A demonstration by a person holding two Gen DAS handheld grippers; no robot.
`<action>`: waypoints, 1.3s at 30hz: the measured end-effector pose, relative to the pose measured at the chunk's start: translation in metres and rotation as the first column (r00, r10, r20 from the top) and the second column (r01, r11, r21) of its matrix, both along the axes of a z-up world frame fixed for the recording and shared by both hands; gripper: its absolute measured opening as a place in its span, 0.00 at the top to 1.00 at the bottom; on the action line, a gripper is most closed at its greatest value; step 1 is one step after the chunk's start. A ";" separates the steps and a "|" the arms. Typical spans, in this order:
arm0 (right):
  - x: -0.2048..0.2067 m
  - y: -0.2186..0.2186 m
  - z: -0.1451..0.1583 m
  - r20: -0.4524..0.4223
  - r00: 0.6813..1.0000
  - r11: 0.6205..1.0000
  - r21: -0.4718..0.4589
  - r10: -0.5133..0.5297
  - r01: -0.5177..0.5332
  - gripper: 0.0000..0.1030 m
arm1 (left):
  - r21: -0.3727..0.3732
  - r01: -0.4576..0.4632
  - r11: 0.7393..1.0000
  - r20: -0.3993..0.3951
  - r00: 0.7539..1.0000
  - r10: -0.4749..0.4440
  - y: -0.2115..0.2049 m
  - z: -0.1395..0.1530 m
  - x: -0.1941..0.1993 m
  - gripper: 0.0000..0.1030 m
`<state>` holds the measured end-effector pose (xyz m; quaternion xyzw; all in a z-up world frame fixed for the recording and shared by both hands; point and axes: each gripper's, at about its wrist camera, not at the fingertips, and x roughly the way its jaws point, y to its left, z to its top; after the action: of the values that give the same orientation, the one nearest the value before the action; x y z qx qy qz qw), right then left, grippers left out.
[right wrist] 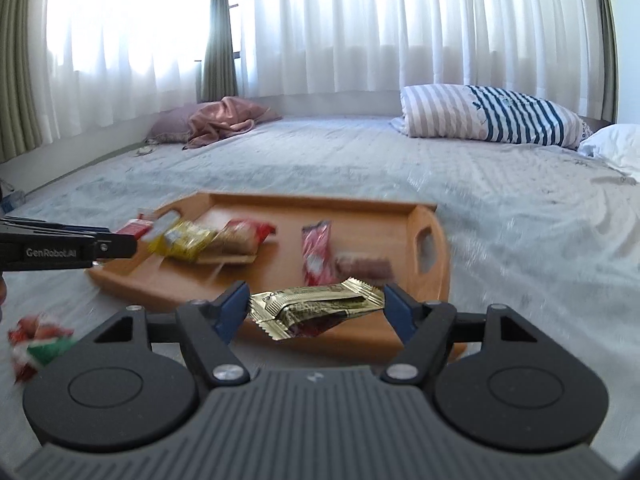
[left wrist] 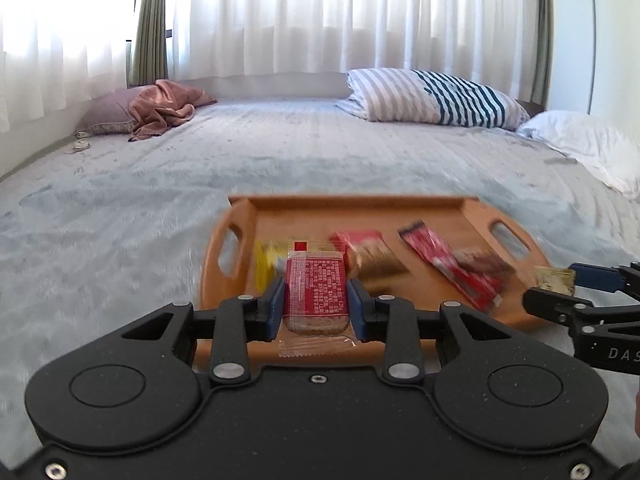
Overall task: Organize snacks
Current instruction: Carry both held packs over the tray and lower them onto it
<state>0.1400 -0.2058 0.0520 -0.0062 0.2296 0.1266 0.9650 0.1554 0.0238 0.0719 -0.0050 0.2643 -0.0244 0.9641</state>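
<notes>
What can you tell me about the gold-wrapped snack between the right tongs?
The gold-wrapped snack is a crinkled, shiny foil-like packet with crimped ends and dark print, some red showing underneath. It lies roughly level and lengthwise between the right tongs, whose blue pads touch its ends. It is held above the near rim of the wooden tray.

We see the tray (right wrist: pixel 434 276) on the bed (right wrist: pixel 500 208), with several snacks (right wrist: pixel 192 240) lying in it. Behind it, by the curtains (right wrist: pixel 360 32), a striped pillow (right wrist: pixel 492 122) sits at the right and a crumpled cloth (right wrist: pixel 224 122) at the left. One wrapper (right wrist: pixel 38 340) lies on the bed left of the tray.
</notes>
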 end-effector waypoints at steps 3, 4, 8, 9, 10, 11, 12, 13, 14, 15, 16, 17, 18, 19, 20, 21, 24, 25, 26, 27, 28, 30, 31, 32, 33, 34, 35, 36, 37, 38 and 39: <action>0.024 0.000 0.005 -0.003 1.000 1.000 -0.018 -0.009 0.009 0.28 | -0.018 0.002 1.000 0.006 1.000 -0.002 0.008 0.006 0.023 0.69; 0.032 0.000 0.006 -0.006 1.000 1.000 -0.025 -0.012 0.012 0.28 | -0.021 0.002 1.000 0.005 1.000 -0.002 0.009 0.007 0.032 0.69; 0.070 0.002 0.009 -0.023 0.999 0.999 -0.039 -0.033 0.032 0.28 | -0.033 -0.007 0.999 -0.012 1.000 0.007 0.016 0.008 0.067 0.69; 0.078 0.002 0.008 -0.029 0.999 0.999 -0.037 -0.038 0.037 0.28 | -0.035 -0.010 0.999 -0.015 1.000 0.010 0.017 0.007 0.076 0.69; 0.087 0.002 0.008 -0.037 0.998 0.999 -0.031 -0.043 0.042 0.28 | -0.037 -0.016 0.999 -0.018 1.000 0.016 0.018 0.006 0.085 0.69; 0.095 0.002 0.008 -0.042 0.998 0.999 -0.025 -0.048 0.047 0.28 | -0.037 -0.024 0.999 -0.024 0.999 0.023 0.020 0.005 0.093 0.69; 0.103 0.001 0.007 -0.046 0.997 0.998 -0.022 -0.057 0.056 0.28 | -0.037 -0.032 0.999 -0.031 0.999 0.031 0.021 0.003 0.101 0.69; 0.110 0.002 0.006 -0.048 0.997 0.998 -0.025 -0.066 0.065 0.28 | -0.036 -0.040 0.999 -0.039 0.999 0.038 0.023 0.000 0.109 0.69; 0.116 0.003 0.004 -0.050 0.996 0.997 -0.033 -0.077 0.075 0.28 | -0.037 -0.046 0.998 -0.046 0.998 0.044 0.024 -0.003 0.116 0.69; 0.121 0.003 0.003 -0.053 0.995 0.996 -0.039 -0.084 0.082 0.28 | -0.040 -0.052 0.998 -0.054 0.997 0.050 0.025 -0.006 0.123 0.69; 0.127 0.004 0.001 -0.060 0.994 0.995 -0.043 -0.089 0.086 0.28 | -0.044 -0.057 0.997 -0.062 0.997 0.054 0.026 -0.009 0.129 0.69; 0.133 0.005 -0.002 -0.067 0.993 0.995 -0.045 -0.093 0.090 0.28 | -0.049 -0.061 0.997 -0.071 0.996 0.058 0.027 -0.013 0.135 0.69; 0.138 0.005 -0.004 -0.075 0.993 0.995 -0.043 -0.096 0.093 0.28 | -0.055 -0.066 0.996 -0.081 0.995 0.062 0.028 -0.016 0.140 0.69; 0.142 0.005 -0.007 -0.082 0.992 0.995 -0.039 -0.099 0.096 0.28 | -0.060 -0.071 0.996 -0.090 0.994 0.066 0.029 -0.020 0.146 0.69; 0.145 0.006 -0.010 -0.088 0.991 0.994 -0.033 -0.102 0.100 0.28 | -0.062 -0.074 0.995 -0.095 0.993 0.068 0.029 -0.024 0.150 0.69; 0.148 0.006 -0.012 -0.093 0.990 0.994 -0.027 -0.106 0.104 0.28 | -0.060 -0.074 0.995 -0.097 0.993 0.068 0.029 -0.027 0.154 0.69; 0.154 0.006 -0.019 -0.110 0.988 0.994 -0.007 -0.110 0.110 0.28 | -0.044 -0.072 0.996 -0.097 0.993 0.067 0.027 -0.033 0.165 0.69; 0.156 0.007 -0.021 -0.114 0.987 0.994 -0.005 -0.112 0.112 0.28 | -0.043 -0.071 0.997 -0.096 0.993 0.066 0.026 -0.035 0.168 0.69; 0.157 0.007 -0.023 -0.118 0.987 0.994 -0.005 -0.113 0.114 0.28 | -0.044 -0.070 0.997 -0.095 0.993 0.066 0.026 -0.037 0.171 0.69; 0.159 0.007 -0.025 -0.120 0.986 0.993 -0.008 -0.114 0.114 0.28 | -0.046 -0.070 0.997 -0.096 0.993 0.065 0.026 -0.039 0.173 0.69; 0.160 0.008 -0.027 -0.122 0.986 0.993 -0.012 -0.116 0.115 0.28 | -0.046 -0.071 0.996 -0.098 0.993 0.066 0.025 -0.040 0.176 0.69; 0.161 0.009 -0.031 -0.128 0.985 0.993 -0.015 -0.118 0.117 0.28 | -0.042 -0.076 0.996 -0.102 0.992 0.072 0.024 -0.044 0.180 0.69; 0.161 0.009 -0.032 -0.130 0.984 0.993 -0.012 -0.118 0.118 0.28 | -0.042 -0.078 0.996 -0.104 0.992 0.073 0.024 -0.045 0.182 0.69; 0.161 0.009 -0.032 -0.129 0.985 0.993 -0.007 -0.118 0.118 0.28 | -0.043 -0.079 0.996 -0.106 0.992 0.074 0.023 -0.047 0.183 0.69; 0.161 0.008 -0.031 -0.126 0.985 0.993 -0.003 -0.118 0.119 0.28 | -0.041 -0.079 0.996 -0.110 0.991 0.074 0.023 -0.050 0.185 0.69; 0.161 0.008 -0.032 -0.127 0.985 0.993 -0.002 -0.119 0.120 0.28 | -0.037 -0.078 0.996 -0.112 0.991 0.074 0.022 -0.051 0.185 0.69; 0.162 0.008 -0.032 -0.130 0.984 0.993 -0.002 -0.118 0.119 0.28 | -0.032 -0.078 0.996 -0.113 0.991 0.074 0.022 -0.053 0.186 0.69; 0.163 0.008 -0.032 -0.133 0.984 0.993 -0.004 -0.117 0.118 0.28 | -0.026 -0.077 0.997 -0.115 0.991 0.073 0.021 -0.054 0.187 0.69; 0.163 0.008 -0.033 -0.135 0.984 0.993 -0.004 -0.116 0.117 0.28 | -0.020 -0.076 0.997 -0.115 0.991 0.073 0.020 -0.056 0.187 0.69; 0.163 0.009 -0.033 -0.135 0.984 0.993 -0.003 -0.116 0.117 0.28 | -0.016 -0.076 0.997 -0.116 0.991 0.074 0.019 -0.057 0.187 0.69; 0.163 0.009 -0.033 -0.135 0.984 0.993 0.000 -0.116 0.117 0.28 | -0.014 -0.077 0.997 -0.117 0.990 0.075 0.018 -0.058 0.187 0.69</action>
<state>0.3026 -0.1973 0.0190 0.0195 0.2937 0.0710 0.9531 0.3428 0.0423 0.0135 -0.0255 0.3193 0.0100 0.9472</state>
